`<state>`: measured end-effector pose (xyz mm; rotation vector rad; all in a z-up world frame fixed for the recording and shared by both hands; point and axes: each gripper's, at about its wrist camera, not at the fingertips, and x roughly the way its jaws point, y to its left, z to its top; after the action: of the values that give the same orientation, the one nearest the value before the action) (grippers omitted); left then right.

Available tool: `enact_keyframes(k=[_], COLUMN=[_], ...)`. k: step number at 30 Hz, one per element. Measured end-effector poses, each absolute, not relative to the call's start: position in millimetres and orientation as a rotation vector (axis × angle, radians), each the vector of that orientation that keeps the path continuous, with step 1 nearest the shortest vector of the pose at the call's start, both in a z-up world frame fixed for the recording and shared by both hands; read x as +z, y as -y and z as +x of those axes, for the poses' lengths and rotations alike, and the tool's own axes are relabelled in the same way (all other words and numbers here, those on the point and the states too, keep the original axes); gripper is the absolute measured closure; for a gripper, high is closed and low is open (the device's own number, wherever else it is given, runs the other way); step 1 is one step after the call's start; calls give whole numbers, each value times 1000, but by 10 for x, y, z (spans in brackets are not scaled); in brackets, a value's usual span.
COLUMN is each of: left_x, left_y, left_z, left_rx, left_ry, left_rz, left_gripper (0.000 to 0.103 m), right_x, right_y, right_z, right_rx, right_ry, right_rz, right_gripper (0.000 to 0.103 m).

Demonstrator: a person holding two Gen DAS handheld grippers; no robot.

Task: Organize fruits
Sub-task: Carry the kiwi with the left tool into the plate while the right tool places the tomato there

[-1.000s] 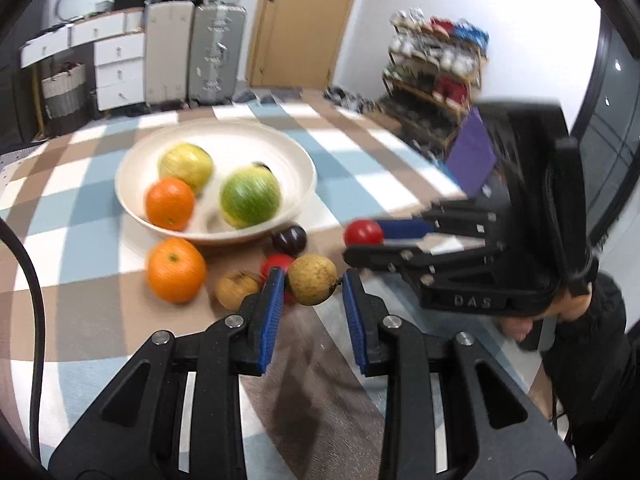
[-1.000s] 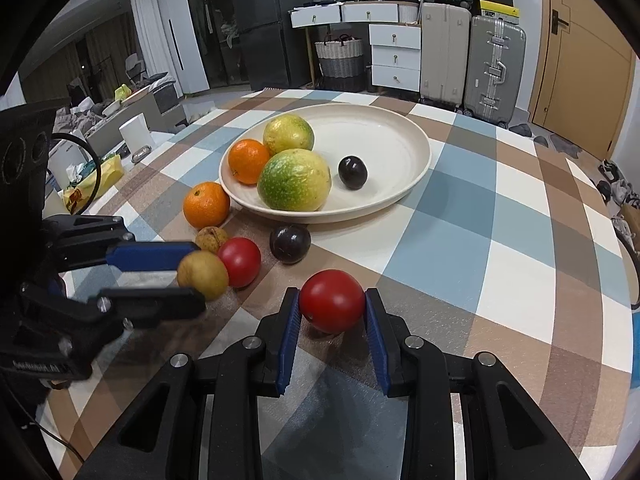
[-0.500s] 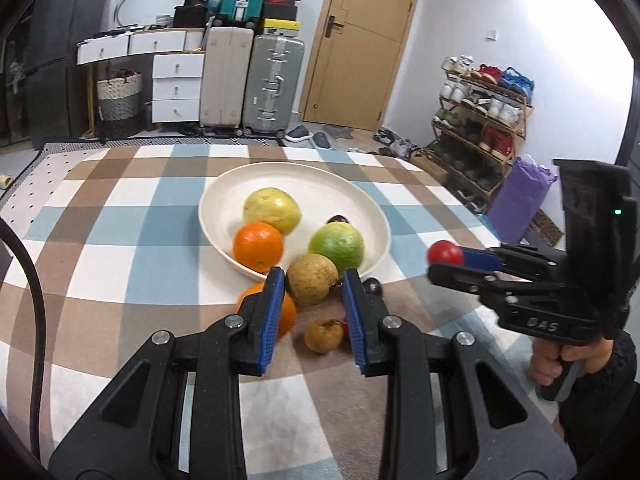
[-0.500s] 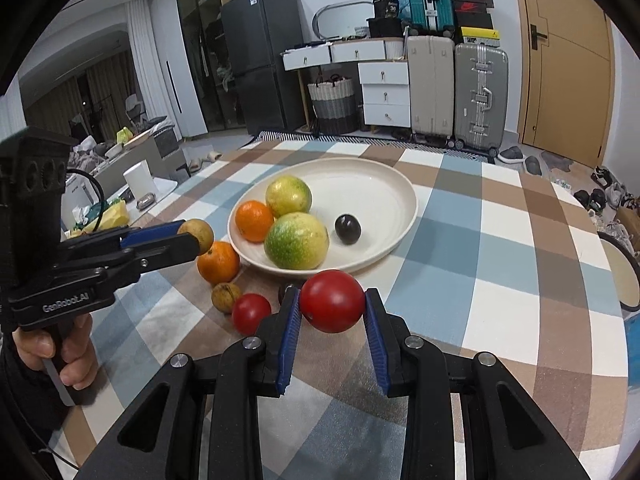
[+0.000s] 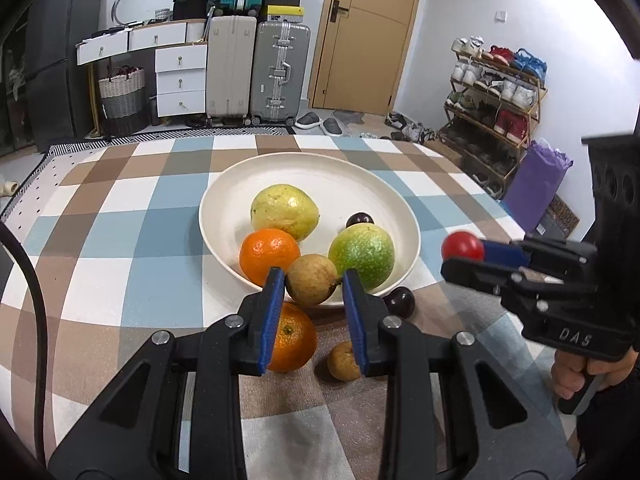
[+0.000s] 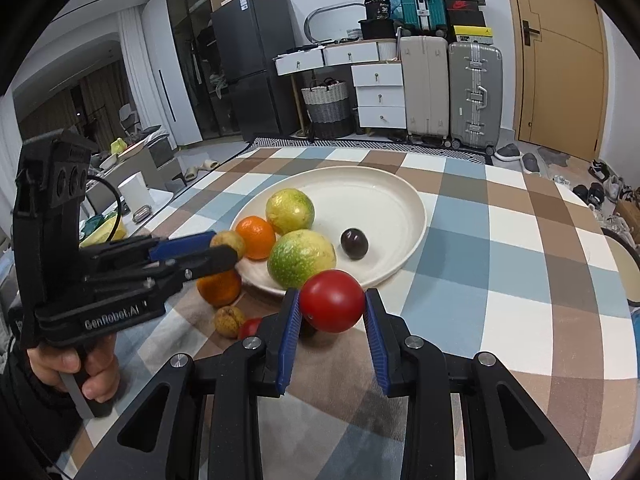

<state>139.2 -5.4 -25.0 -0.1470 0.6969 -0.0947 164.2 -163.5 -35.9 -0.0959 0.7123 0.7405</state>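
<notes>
From the left wrist view, the left gripper (image 5: 314,288) is closed on a small brown fruit (image 5: 312,279), its blue pads pressing both sides. The fruit is carried in the air just short of the near rim of the white bowl (image 5: 224,196), which lies straight ahead along the fingers, so the coming move looks like a short push forward before letting go. The brown fruit is roundish, dull and rough-skinned, with no clear long axis. Inside the bowl sit a yellow-green fruit (image 5: 285,211), an orange (image 5: 269,255), a green fruit (image 5: 362,255) and a dark plum (image 5: 359,220). On the checked tablecloth (image 5: 100,240) below the fingers remain a second orange (image 5: 294,342), another small brown fruit (image 5: 342,361) and a second dark plum (image 5: 398,300). The right gripper (image 5: 466,254) is off to the right with a red fruit (image 5: 462,245) at its tips.

From the right wrist view, the right gripper (image 6: 331,305) is clamped on the red fruit (image 6: 332,301), smooth, glossy and round, held above the cloth just before the bowl's (image 6: 392,184) near rim. The bowl's open stretch lies ahead and slightly right. The left gripper (image 6: 226,249) looks nearer the rim, close by the orange in the bowl. Another red fruit (image 6: 250,327) lies on the cloth.
</notes>
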Motion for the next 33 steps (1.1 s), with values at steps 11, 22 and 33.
enact_keyframes(k=[11, 22, 33], left_x=[-346, -366, -361], left_y=[7, -99, -152], left_z=[1648, 1833, 1800], left_rx=[-95, -58, -40], left_ry=[-746, -732, -724], left_rz=[-149, -141, -144], left_gripper=[76, 76, 75], right_x=[-402, -474, -422], right_y=[1455, 1364, 1364], right_z=[1983, 2241, 2296], right_rx=[669, 628, 622], right_ry=[-746, -749, -712], right_rz=[-115, -138, -123], right_gripper=[71, 71, 66])
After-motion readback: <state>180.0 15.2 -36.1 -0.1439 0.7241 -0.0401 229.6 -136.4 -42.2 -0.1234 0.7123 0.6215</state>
